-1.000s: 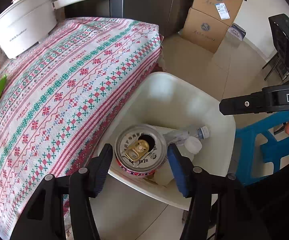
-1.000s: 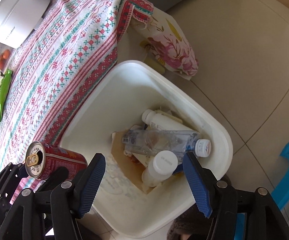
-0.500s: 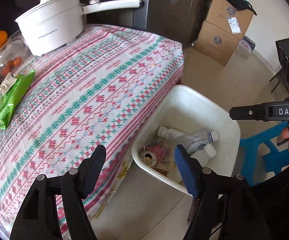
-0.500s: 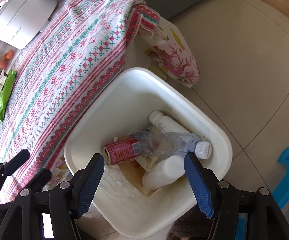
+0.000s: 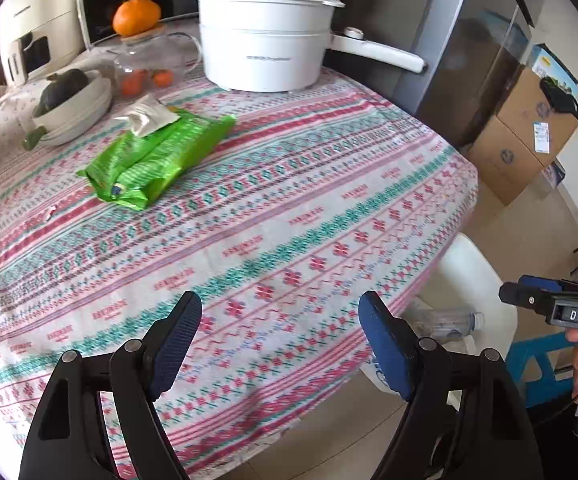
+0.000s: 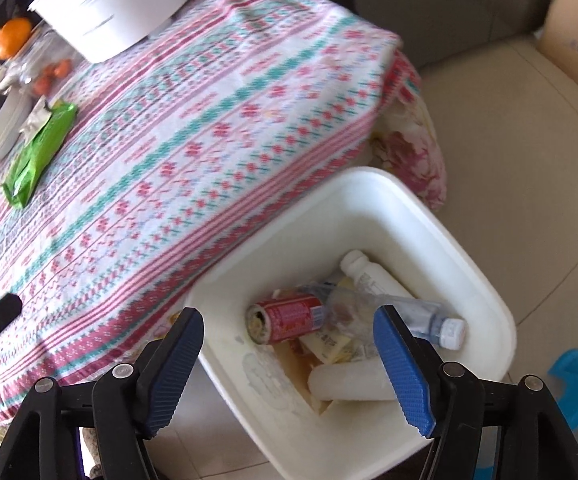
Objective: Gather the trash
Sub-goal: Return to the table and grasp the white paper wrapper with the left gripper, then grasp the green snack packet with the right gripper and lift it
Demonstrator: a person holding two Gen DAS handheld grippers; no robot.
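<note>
A green snack packet (image 5: 153, 160) with a torn silver top lies on the patterned tablecloth (image 5: 289, 208), far ahead and left of my left gripper (image 5: 280, 322). That gripper's jaws are opening, with nothing between them. My right gripper (image 6: 288, 338) hangs over the white bin (image 6: 485, 300) beside the table, its jaws also opening and empty. In the bin lie a red can (image 6: 289, 318), a clear bottle (image 6: 409, 316) and white bottles (image 6: 349, 382). The green packet (image 6: 39, 152) also shows at the left of the right wrist view.
A white pot (image 5: 265, 40) with a long handle, a glass jar (image 5: 149, 64) with an orange on it and a bowl (image 5: 73, 108) stand at the table's back. Cardboard boxes (image 5: 525, 136) sit on the floor. A blue stool (image 5: 537, 364) is right of the bin.
The red can left my left gripper and now lies in the bin. The left gripper swung up and left over the table. Both grippers widened; the right one drew back slightly.
</note>
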